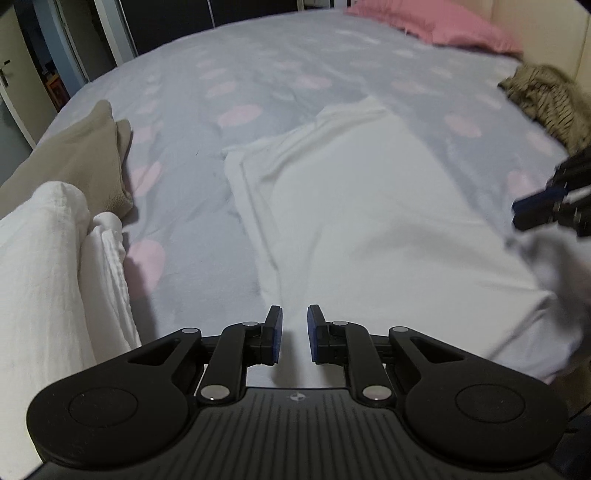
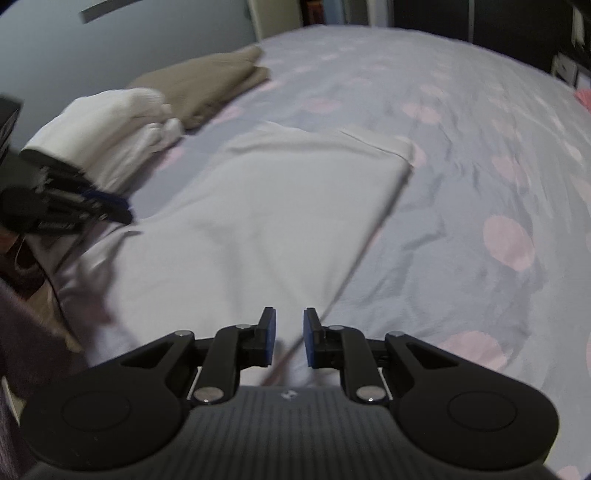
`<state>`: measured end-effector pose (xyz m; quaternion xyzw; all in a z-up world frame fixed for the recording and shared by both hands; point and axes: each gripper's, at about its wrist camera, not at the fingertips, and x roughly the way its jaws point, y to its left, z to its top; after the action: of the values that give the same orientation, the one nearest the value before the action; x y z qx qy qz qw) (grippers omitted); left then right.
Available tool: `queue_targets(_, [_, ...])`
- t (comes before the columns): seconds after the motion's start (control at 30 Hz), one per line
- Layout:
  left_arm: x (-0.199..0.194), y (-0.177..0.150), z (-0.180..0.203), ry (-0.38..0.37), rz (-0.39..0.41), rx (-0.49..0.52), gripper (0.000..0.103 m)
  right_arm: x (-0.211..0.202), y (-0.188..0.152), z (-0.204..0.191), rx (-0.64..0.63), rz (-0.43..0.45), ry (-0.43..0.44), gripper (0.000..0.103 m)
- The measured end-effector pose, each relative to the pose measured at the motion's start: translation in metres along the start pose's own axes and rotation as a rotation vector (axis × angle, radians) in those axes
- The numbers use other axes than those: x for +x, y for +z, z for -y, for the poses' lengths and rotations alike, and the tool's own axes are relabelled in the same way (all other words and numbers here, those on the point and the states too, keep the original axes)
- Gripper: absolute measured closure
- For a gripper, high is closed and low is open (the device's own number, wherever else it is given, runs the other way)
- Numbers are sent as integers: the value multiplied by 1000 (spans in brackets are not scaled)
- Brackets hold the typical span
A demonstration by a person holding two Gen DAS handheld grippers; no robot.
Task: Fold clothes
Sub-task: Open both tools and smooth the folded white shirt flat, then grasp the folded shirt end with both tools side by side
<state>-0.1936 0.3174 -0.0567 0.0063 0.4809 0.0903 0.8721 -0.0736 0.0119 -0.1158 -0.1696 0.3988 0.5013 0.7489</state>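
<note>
A white garment [image 1: 369, 203] [image 2: 277, 206] lies spread flat along the grey bed sheet with pink spots [image 1: 207, 184] [image 2: 480, 166], its far end folded over. My left gripper [image 1: 294, 332] is at the garment's near edge, jaws narrow, with white cloth between its pads. From the right wrist view the left gripper [image 2: 122, 212] sits at the left corner, where the cloth rises toward it. My right gripper [image 2: 289, 338] is shut on the garment's side edge, which runs straight into its jaws. In the left wrist view the right gripper [image 1: 524, 210] has blurred cloth hanging below it.
A folded beige piece [image 1: 81, 158] [image 2: 207, 85] and a pile of white cloth [image 1: 44, 266] [image 2: 110, 125] lie along the bed's left side. A pink pillow [image 1: 436, 26] and a crumpled striped olive garment [image 1: 546, 99] sit at the far right by the headboard.
</note>
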Motion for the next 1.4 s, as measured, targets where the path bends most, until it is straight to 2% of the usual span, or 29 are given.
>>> queue_targets(0.13, [-7,-13,17,-26,-14,24,91,-7,-16,-27,-65,17,32,85])
queue_targets(0.3, [15,-35,19,14,-101,59,91,14,-45,-47,-100,-88,22,88])
queue_targets(0.37, [23,-43,14,20,-118,54,91,18,-53,-53,-137,-90,2,88])
queue_targets(0.43, [26,-47,11,26,-117,50,91,19,-53,-55,-162,-87,-4,88])
queue_targets(0.73, [13,-46,10,76,-145,24,90,3,-53,-47,-112,-116,17,86])
queue_targets(0.77, [8,-44,10,86,-139,21,86,-1,-52,-45,-98,-112,25,81])
queue_targets(0.8, [2,-42,9,87,-121,10,78,-7,-51,-42,-82,-101,31,69])
queue_targets(0.83, [-4,-39,8,81,-95,-6,73,-12,-49,-39,-65,-79,33,65])
queue_targets(0.87, [-8,-35,6,76,-66,-22,61,-17,-46,-35,-50,-57,32,59])
queue_targets(0.9, [-12,-31,4,72,-36,-39,55,-21,-43,-32,-36,-34,28,52])
queue_targets(0.97, [-16,-21,0,65,14,-72,54,-25,-35,-22,-7,13,-5,49])
queue_targets(1.07, [-11,-6,-8,55,57,-123,52,-24,-24,-8,33,71,-82,48])
queue_targets(1.17, [3,5,-20,26,82,-182,49,-17,-16,9,85,79,-97,48])
queue_targets(1.27, [22,11,-32,5,61,-244,48,-5,-8,28,167,66,-113,48])
queue_targets(1.37, [41,17,-40,-6,30,-273,48,8,-4,48,281,63,-108,31])
queue_targets(1.4, [46,19,-42,-10,26,-276,48,12,-3,53,313,63,-100,31])
